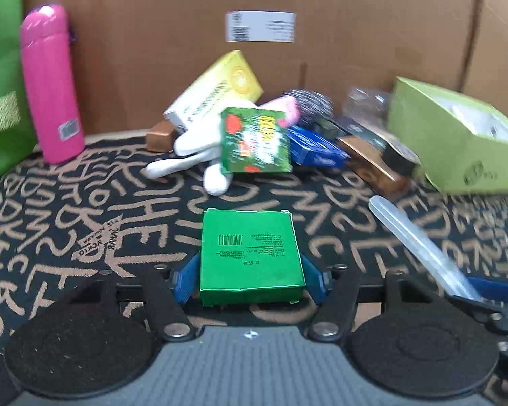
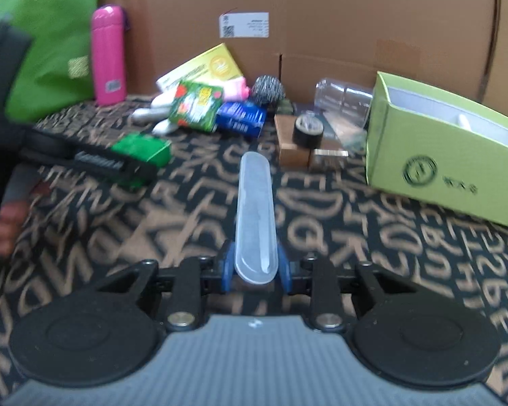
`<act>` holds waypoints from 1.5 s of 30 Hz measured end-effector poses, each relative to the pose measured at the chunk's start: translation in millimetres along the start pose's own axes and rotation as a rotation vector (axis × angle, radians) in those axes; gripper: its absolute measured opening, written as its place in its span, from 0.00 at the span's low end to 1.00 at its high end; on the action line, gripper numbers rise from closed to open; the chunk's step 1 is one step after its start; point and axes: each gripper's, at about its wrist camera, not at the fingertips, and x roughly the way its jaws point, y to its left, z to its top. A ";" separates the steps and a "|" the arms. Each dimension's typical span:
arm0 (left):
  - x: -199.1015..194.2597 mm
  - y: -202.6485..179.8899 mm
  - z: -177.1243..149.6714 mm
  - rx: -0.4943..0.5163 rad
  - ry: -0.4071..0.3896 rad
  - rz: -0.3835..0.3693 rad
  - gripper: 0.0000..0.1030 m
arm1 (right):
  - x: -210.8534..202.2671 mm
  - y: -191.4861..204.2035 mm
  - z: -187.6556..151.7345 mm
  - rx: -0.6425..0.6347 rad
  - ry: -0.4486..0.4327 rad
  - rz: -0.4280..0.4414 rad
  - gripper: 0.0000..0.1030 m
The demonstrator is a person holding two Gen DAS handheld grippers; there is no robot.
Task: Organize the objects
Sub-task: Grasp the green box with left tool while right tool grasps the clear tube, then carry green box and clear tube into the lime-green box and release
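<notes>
The left gripper (image 1: 250, 275) is clamping its fingers on the green box (image 1: 250, 253), the right gripper (image 2: 255, 269) likewise gripping the clear case (image 2: 255, 216). Next, both probably need carrying to the lime box (image 2: 440, 155).

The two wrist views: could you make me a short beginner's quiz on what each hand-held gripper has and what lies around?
1. True or false: the left hand-held gripper has a green box between its fingers.
2. What lies between the right hand-held gripper's fingers: A) pink bottle, B) clear plastic case, C) steel scourer?
3. Which colour is the open box at the far right?

Key: 1 true. 2 B, the clear case. 3 light green.
</notes>
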 end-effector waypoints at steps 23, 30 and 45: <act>-19.0 -15.3 -11.6 0.034 0.019 -0.050 0.64 | 9.7 3.3 14.0 0.037 -0.001 0.047 0.41; -15.4 -21.2 -16.9 0.077 0.007 -0.032 0.64 | 16.8 2.5 12.5 0.038 -0.007 0.038 0.27; -49.4 -82.5 25.4 0.164 -0.078 -0.250 0.63 | -45.2 -51.2 19.3 0.153 -0.171 -0.012 0.26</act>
